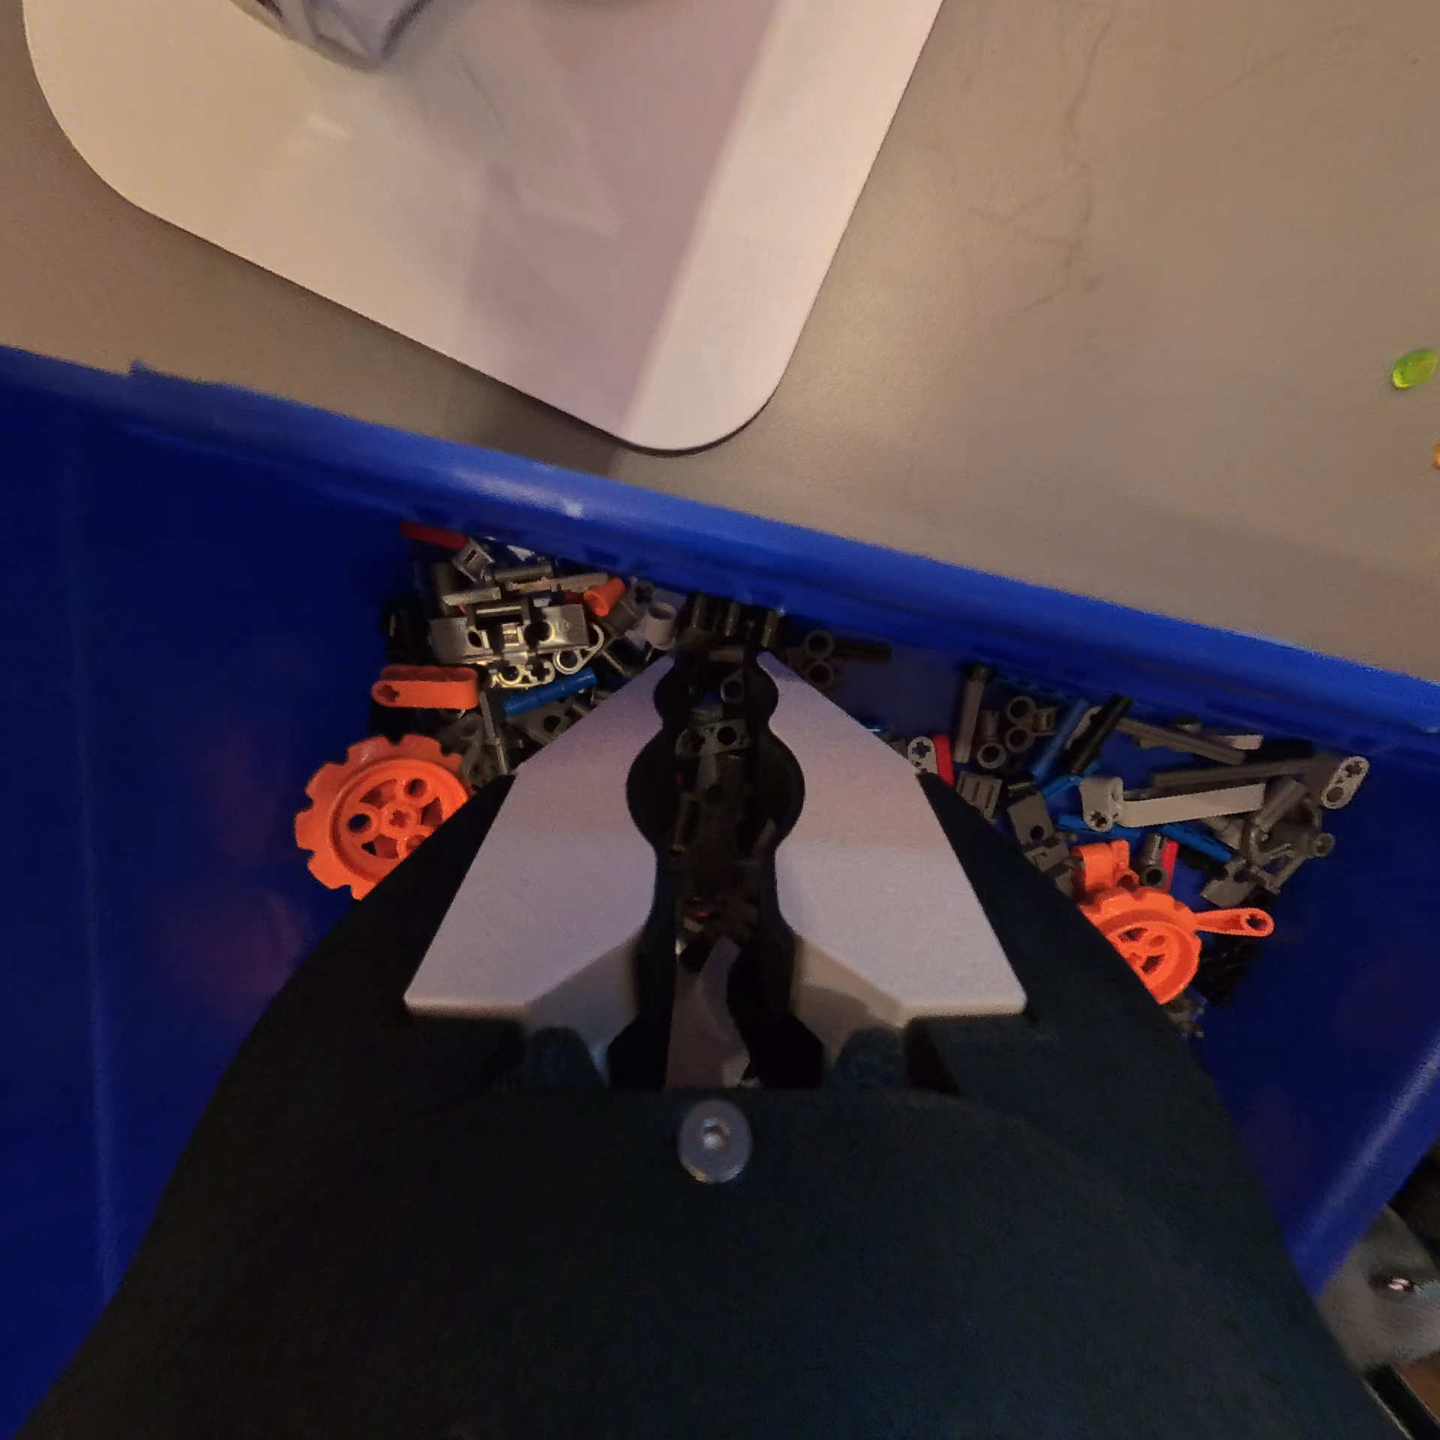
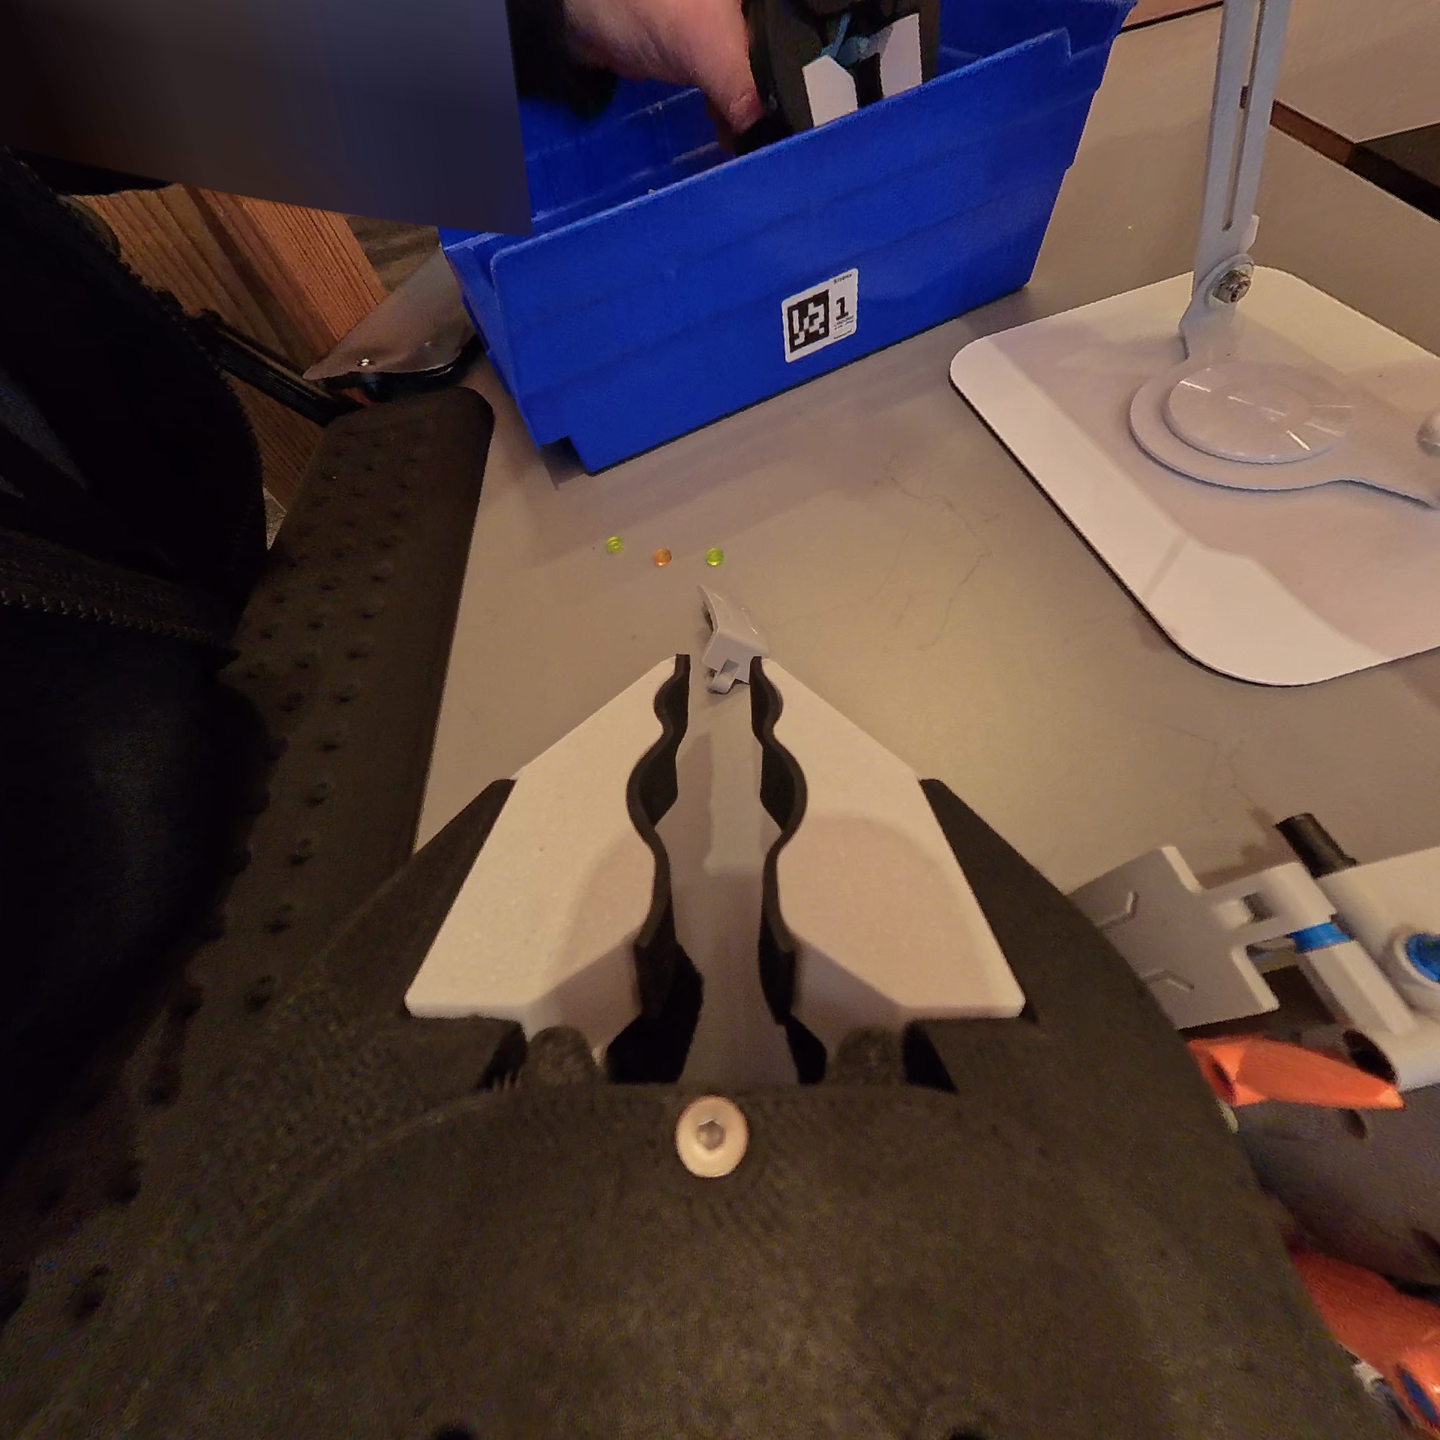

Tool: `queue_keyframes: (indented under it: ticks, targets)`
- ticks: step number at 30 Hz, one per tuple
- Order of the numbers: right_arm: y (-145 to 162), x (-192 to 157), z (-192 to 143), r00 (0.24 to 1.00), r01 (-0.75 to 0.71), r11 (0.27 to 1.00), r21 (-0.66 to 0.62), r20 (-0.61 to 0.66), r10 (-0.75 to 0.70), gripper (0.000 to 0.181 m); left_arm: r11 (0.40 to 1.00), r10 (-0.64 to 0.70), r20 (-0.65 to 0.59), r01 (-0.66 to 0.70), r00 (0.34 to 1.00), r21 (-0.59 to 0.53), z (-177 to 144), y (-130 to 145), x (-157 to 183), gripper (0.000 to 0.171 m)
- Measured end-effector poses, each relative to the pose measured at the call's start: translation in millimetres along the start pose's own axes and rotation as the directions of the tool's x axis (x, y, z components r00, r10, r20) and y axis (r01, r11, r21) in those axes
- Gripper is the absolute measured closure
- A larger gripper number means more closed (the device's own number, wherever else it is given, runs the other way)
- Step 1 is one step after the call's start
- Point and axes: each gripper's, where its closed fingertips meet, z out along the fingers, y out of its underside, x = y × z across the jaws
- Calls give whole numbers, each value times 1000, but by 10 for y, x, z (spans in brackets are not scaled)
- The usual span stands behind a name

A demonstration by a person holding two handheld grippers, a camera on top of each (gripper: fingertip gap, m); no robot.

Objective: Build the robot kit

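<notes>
My left gripper (image 1: 718, 662) is down inside a blue bin (image 1: 974, 615), over a pile of small toy building parts in grey, black, blue and orange. Its jaws stand a narrow gap apart, pinching a black part (image 1: 728, 619) at the tips by the bin's far wall. An orange gear wheel (image 1: 374, 818) lies to its left and another orange gear (image 1: 1145, 935) to its right. My right gripper (image 2: 718, 662) is low over the grey table (image 2: 896, 592). Its jaws are narrow, closed on a small light-grey piece (image 2: 728, 627) at the tips.
Two green studs (image 2: 615, 545) (image 2: 714, 556) and an orange stud (image 2: 661, 557) lie in a row just past the grey piece. A white stand base (image 2: 1169, 530) sits to the right, and it also shows beyond the bin (image 1: 467, 195). A grey, white and orange model (image 2: 1286, 974) lies at the near right. A hand (image 2: 670, 54) holds the other gripper in the bin (image 2: 740, 327). The gap from one gripper's tips to the other's is roughly 30 cm. From my left tips it is roughly 12 cm to the orange gear (image 1: 1145, 935); from my right, 25 cm.
</notes>
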Motion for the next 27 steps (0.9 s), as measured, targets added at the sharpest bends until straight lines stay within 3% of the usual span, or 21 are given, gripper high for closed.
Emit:
queue_keyframes:
  ticks: [10,15,20,27]
  targets:
    - [3,0,6,1000,-2,1000,0,2,2,168,996,-91,-60,90,994,-4,42,26,-18,144]
    - [-2,-2,5,1000,-2,1000,2,3,2,168,997,-74,-14,74,997,-14,73,33,-37,164]
    - [-8,-5,0,1000,-1,1000,5,4,0,168,997,-78,-37,78,996,10,16,36,-45,168]
    - [-17,-1,-6,1000,0,1000,8,1,0,168,989,14,-74,-3,997,146,-274,-29,79,169]
